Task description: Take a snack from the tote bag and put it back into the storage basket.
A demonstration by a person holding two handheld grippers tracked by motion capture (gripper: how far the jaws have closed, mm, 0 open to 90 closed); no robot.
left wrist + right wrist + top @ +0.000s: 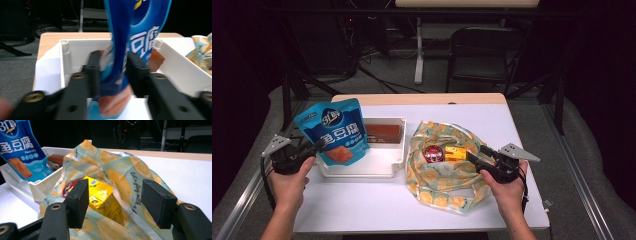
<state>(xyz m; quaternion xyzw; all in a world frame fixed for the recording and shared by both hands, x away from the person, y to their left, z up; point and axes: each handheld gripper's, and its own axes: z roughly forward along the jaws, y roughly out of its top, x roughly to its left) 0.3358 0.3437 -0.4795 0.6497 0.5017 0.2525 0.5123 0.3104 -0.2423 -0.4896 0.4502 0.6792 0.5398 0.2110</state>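
Note:
A blue snack pouch (334, 130) stands upright over the left part of a white tray (362, 170). My left gripper (318, 146) is shut on its lower left edge, and in the left gripper view the pouch (135, 30) is pinched between the jaws (113, 62). A lemon-print cloth bag (447, 190) lies open to the right of the tray, holding a yellow box (455, 152) and a round red item (432, 153). My right gripper (474, 156) is open at the bag's right rim. In the right gripper view its jaws (115, 200) straddle the bag's edge (120, 170) beside the yellow box (100, 192).
A brown-orange packet (382, 132) lies at the back of the tray. The white table (362, 210) has bare room in front, and its wooden far edge (422, 98) runs behind. A black chair (479, 50) stands beyond the table.

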